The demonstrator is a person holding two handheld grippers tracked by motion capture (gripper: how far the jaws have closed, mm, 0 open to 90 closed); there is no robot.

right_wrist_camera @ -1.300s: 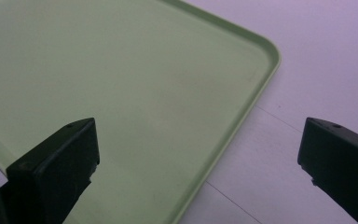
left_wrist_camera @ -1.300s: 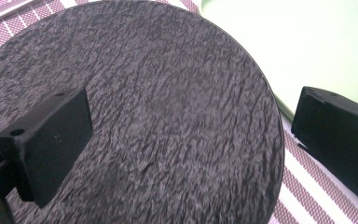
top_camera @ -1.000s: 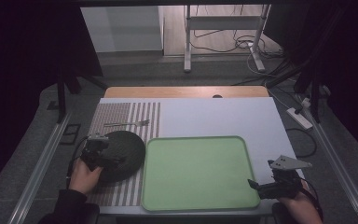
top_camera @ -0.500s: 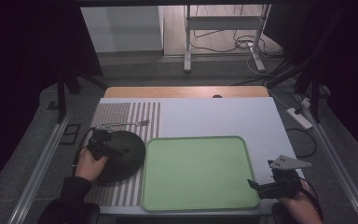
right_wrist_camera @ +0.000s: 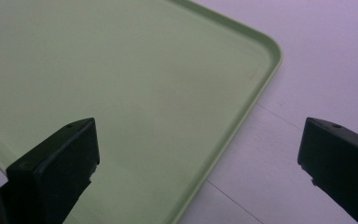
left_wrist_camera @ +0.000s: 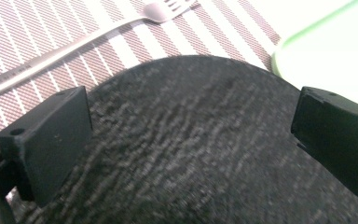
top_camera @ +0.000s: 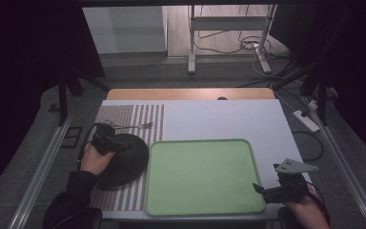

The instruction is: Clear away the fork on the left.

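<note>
Black plate (top_camera: 124,157) at the table's (top_camera: 228,119) left edge lies between the left gripper's (top_camera: 108,141) parted jaws; right gripper (top_camera: 267,190) likewise spread.

Jaws: two black blocks spread wide, one at each lower side
Dark plate (left_wrist_camera: 196,149): speckled, round-edged, lying between and beneath the jaws
Fork (left_wrist_camera: 79,39): silver, on the striped mat (left_wrist_camera: 23,28) beyond the plate
Green tray (left_wrist_camera: 326,51): corner at upper right, just beside the plate

In the left gripper view the plate (left_wrist_camera: 200,149) is blurred and cut off at the near edge, and the fork (left_wrist_camera: 88,37) loses its tines and handle end.
</note>
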